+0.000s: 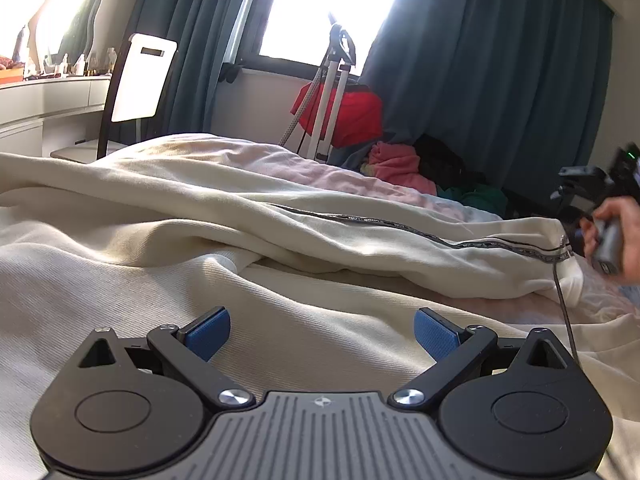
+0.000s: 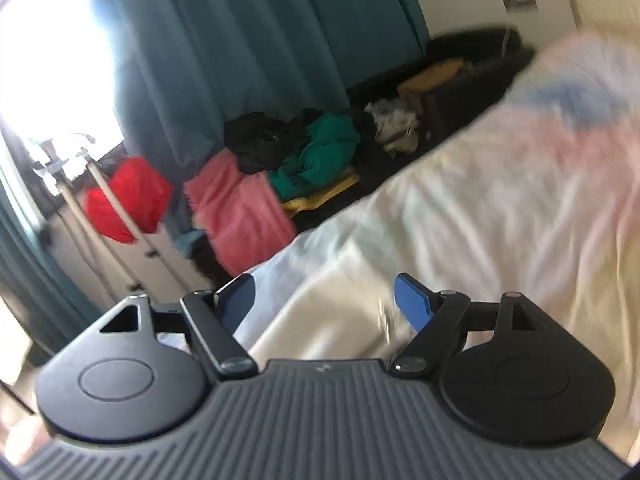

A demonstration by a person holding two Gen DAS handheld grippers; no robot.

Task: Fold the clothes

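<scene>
A lived-in bedroom in a home. Beyond the fingers lies a bed with rumpled cream bedding point(image 1: 168, 240). Behind it, long teal curtains point(image 1: 500, 60) flank a bright window point(image 1: 328, 8). Far left of the fingers stands a white dressing table crowded with small bottles point(image 1: 60, 92). Past the bed's far edge sits a heap of pink, green and black clothes point(image 2: 280, 168).

Teal curtains point(image 1: 492, 80) frame a bright window point(image 1: 332, 8); a white chair point(image 1: 140, 80) stands by a dresser point(image 1: 48, 100).
</scene>
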